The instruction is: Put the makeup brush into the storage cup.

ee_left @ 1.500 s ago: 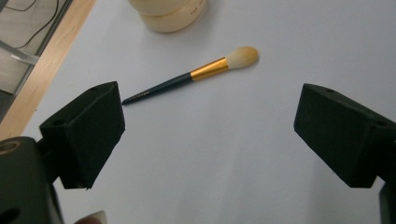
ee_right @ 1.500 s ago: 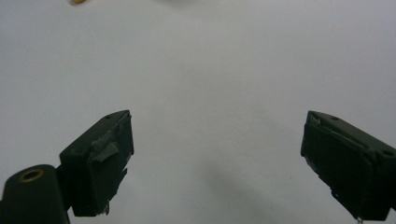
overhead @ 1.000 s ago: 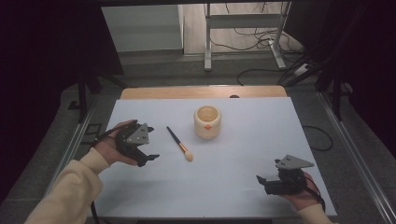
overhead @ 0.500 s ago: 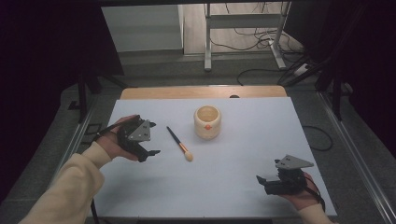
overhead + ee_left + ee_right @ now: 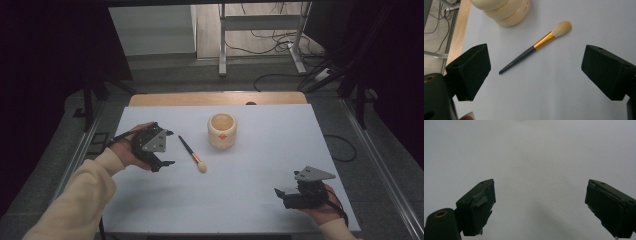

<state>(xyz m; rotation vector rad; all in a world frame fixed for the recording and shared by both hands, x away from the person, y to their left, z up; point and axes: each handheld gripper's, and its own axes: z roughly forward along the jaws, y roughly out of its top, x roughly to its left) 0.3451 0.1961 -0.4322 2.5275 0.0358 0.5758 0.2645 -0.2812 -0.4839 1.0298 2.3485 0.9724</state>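
Just left gripper [image 5: 169, 147] wide, empty, nr brush [image 5: 191, 153]

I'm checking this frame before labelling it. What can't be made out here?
- Cream jar: cut off by the top edge in the left gripper view; its printed lettering is too small to read.
- Jar's inside: too small in the high view to tell any contents.
- Right hand-held gripper: its jaw gap is unclear in the high view.
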